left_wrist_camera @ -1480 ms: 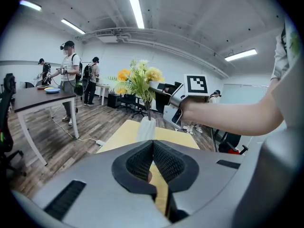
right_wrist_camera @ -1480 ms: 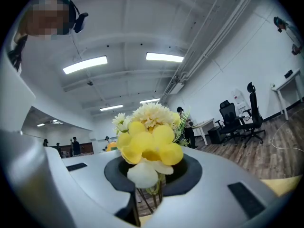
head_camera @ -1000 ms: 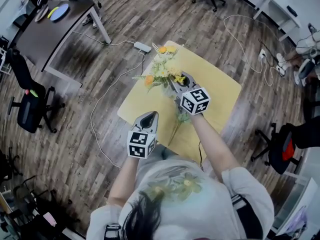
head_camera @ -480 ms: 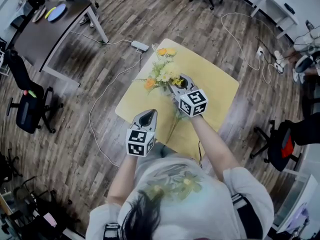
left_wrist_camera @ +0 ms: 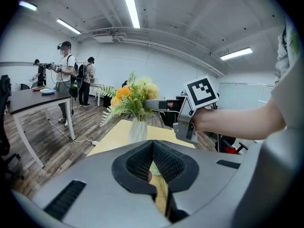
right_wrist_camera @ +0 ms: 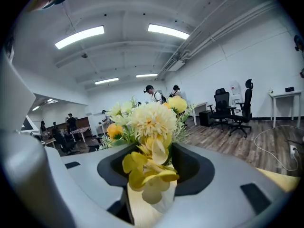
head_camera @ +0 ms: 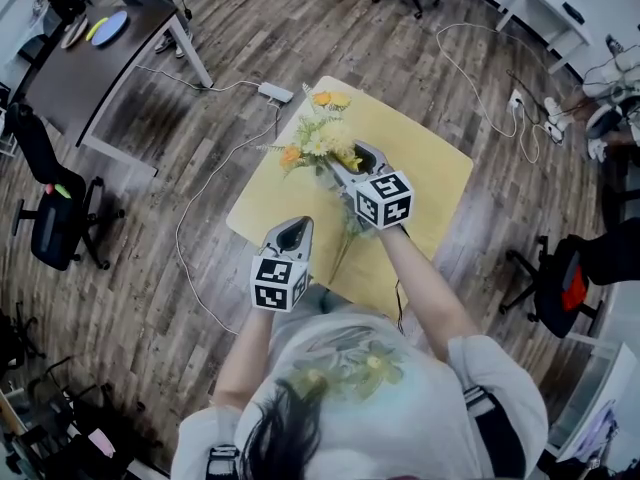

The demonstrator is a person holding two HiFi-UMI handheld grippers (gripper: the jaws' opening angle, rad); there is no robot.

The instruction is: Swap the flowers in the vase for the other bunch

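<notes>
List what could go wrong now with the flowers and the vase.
1. The right gripper's jaws are opening with the flowers between them; backing out, they may snag petals and tip the vase.
2. The left gripper is shut and apart from the vase, so nothing steadies it.
3. The other bunch lies by the table's near edge; an arm might sweep it off.

1. A dark worktop (head_camera: 100,73) stands at the far left, with a blue plate (head_camera: 112,26) on it.
2. A white power strip (head_camera: 279,92) lies on the wood floor (head_camera: 150,268).
3. A black office chair (head_camera: 52,223) stands at the left and another chair (head_camera: 560,288) at the right.
4. People (left_wrist_camera: 66,75) stand in the background under ceiling strip lights (left_wrist_camera: 132,8).
</notes>
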